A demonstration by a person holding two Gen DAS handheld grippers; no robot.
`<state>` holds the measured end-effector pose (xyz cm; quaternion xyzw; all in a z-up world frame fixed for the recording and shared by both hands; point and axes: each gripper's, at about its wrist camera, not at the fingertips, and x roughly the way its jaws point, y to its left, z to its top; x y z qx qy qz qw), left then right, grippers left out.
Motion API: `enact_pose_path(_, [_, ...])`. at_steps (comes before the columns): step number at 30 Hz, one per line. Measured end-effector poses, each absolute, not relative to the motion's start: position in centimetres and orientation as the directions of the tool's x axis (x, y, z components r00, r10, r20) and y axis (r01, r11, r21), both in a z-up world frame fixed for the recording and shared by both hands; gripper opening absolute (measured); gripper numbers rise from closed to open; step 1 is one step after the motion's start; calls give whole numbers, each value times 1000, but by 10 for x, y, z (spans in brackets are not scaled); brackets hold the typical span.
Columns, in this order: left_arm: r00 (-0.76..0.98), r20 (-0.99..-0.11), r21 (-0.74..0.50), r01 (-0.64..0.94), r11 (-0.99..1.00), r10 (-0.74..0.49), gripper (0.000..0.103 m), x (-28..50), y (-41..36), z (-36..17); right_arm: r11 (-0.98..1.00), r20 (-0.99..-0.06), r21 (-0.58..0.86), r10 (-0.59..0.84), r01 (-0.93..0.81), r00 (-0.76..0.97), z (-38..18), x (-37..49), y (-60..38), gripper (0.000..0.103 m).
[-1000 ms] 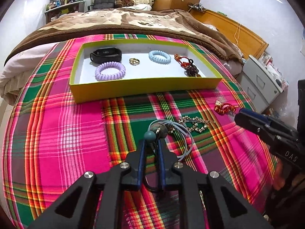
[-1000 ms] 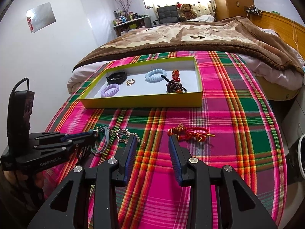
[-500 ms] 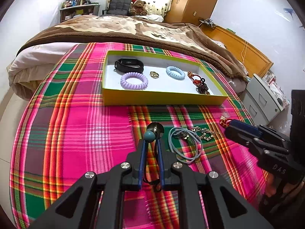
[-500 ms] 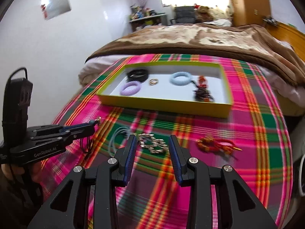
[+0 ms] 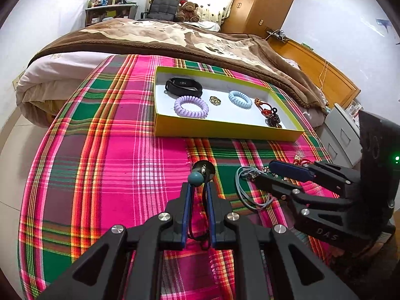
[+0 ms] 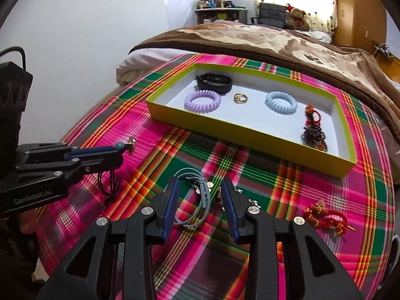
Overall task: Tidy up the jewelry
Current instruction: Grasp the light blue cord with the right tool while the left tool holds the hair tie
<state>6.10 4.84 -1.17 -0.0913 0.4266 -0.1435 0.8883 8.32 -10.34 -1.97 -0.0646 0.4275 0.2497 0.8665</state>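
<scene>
Right wrist view, far left of frame: left tool (image 6: pixel 122 151) was clamped on a black cord necklace (image 6: pixel 110 187), its teal bead (image 6: pixel 119 145) and metal disc pendant (image 6: pixel 131 143) at the tips and the cord loop hanging down over the plaid bedcover (image 6: pixel 325 190). In the left wrist view the same tool (image 5: pixel 198 187) sat low centre, jaws nearly together on the cord, bead (image 5: pixel 195 178) poking out at the tips. Centre bottom of the right wrist view: right tool (image 6: pixel 200 200) was open, jaws wide apart, with a grey-blue cord necklace (image 6: pixel 197 200) lying on the bedcover between them, pads not pressing it; a beaded chain piece (image 6: pixel 250 201) lay just beside the right-hand finger. Upper centre: yellow-green tray (image 6: pixel 225 130) on the bed, holding from left to right a black band (image 6: pixel 215 82), a purple coil bracelet (image 6: pixel 202 101), a gold ring (image 6: pixel 240 98), a light blue coil bracelet (image 6: pixel 281 102) and a red-and-dark beaded bunch (image 6: pixel 313 130). Lower right: a red knotted bracelet (image 6: pixel 325 218) lay loose on the bedcover, well apart from the tray. Brown blanket (image 6: pixel 275 40) covered the bed behind.
</scene>
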Motion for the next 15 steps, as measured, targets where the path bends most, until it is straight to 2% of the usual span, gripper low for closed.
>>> enact_pose_path(6, [592, -732, -290, 175, 941, -336, 13, 61, 50, -12, 862, -787, 63, 353, -503, 506, -24, 85, -94, 36])
enact_pose_path(8, [592, -732, -292, 174, 940, -337, 13, 62, 51, -12, 861, -794, 49, 341, -507, 503, -26, 84, -92, 29])
enact_pose_path(9, [592, -732, -295, 173, 940, -339, 13, 62, 51, -12, 863, -800, 42, 331, -503, 500, -27, 85, -91, 20])
enact_pose_path(13, [590, -732, -296, 175, 939, -341, 13, 62, 50, -12, 869, -806, 25, 310, -494, 504, -29, 84, -92, 13])
enact_pose_path(15, [591, -731, -295, 175, 939, -340, 13, 62, 50, -12, 869, -806, 27, 311, -494, 504, -29, 84, -93, 13])
